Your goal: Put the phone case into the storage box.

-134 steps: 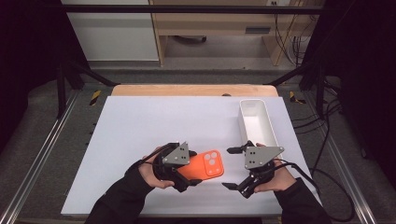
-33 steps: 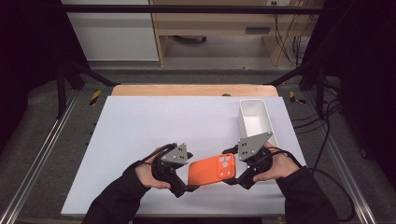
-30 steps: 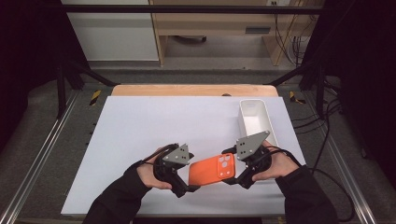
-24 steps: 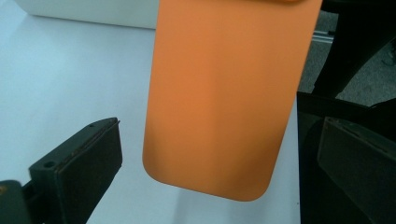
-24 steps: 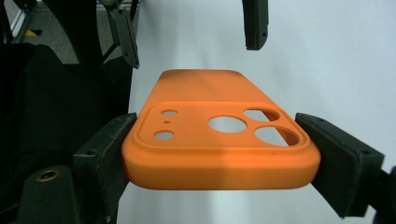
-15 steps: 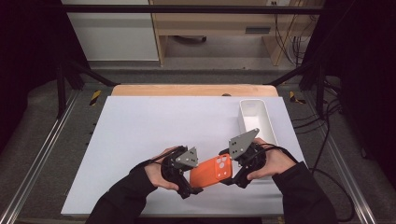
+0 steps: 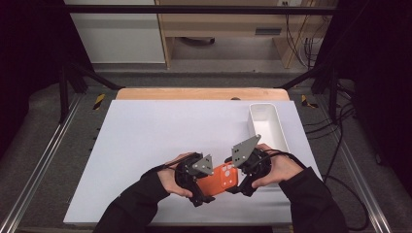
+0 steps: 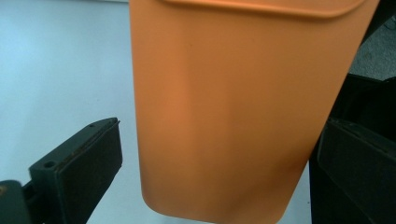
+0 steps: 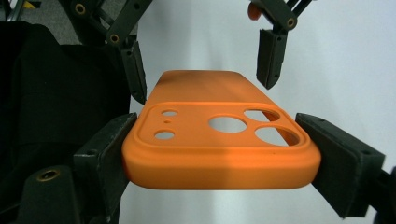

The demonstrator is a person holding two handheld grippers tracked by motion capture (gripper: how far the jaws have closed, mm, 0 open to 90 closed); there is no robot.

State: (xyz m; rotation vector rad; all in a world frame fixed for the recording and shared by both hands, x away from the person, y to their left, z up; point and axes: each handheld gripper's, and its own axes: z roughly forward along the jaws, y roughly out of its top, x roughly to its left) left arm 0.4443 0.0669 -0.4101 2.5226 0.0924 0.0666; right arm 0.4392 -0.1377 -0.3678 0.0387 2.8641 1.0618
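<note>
One orange phone case [image 7: 221, 178] sits between the two tools, low on the white worktop [image 7: 160, 141] at about 6 o'clock in the high view. Long axis runs roughly 8 to 2 o'clock there, the camera-cutout end toward 2 o'clock and tipped up. Outer back faces upward; round and oval lens holes visible in the right gripper view [image 9: 219, 140].

Right tool [image 7: 241, 180]: both pads pressed flat on the long side edges of the case at the cutout end, jaws closed onto it. The person's right hand [image 7: 276, 168] wraps the tool body, grey plate on top.

Left tool [image 7: 204, 194]: jaws stand wide either side of the plain end. In the left gripper view the case [image 8: 233, 107] hangs between the pads with a clear gap of worktop at the left pad [image 8: 88, 158]; whether the right pad touches cannot be told. From the right gripper view both of its far pads [image 9: 269, 56] stand off the case edges. Left hand [image 7: 170, 175] grips the tool body.

White oblong bin [image 7: 267, 127] at about 3 o'clock on the worktop, long axis 12 to 6 o'clock, open top, inside bare as far as seen. Its near end lies just beside the right hand.
</note>
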